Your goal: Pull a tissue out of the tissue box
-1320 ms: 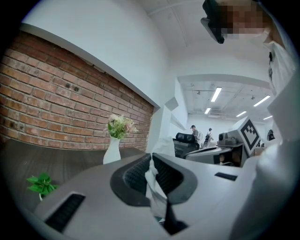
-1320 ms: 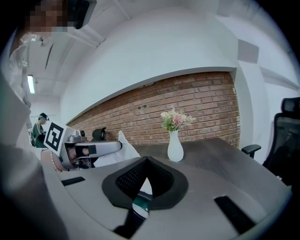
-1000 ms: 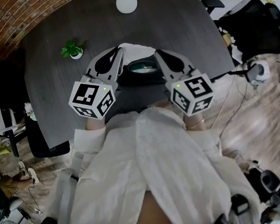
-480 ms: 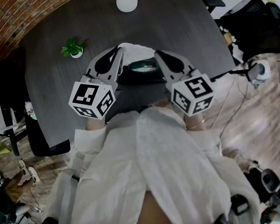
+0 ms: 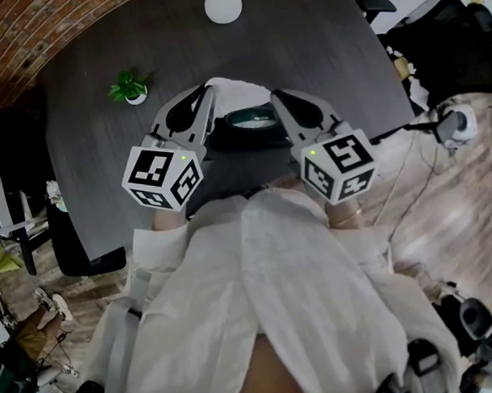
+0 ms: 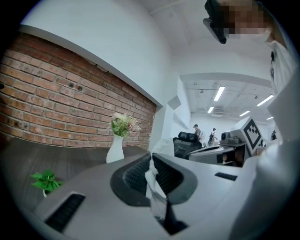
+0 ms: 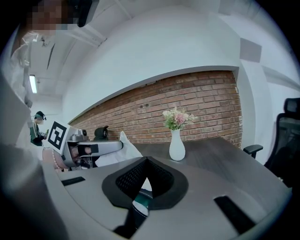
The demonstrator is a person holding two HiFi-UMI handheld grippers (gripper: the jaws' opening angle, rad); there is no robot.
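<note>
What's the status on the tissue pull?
Left hand-held gripper shut on tissue. Right hand-held gripper shut, empty, by the box. Tissue up above box; can't tell if free. Nothing in the way.

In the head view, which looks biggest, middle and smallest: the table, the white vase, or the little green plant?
1. Table, by far the largest.
2 and 3. White vase and little green plant look about alike here, so I won't rank them.
</note>
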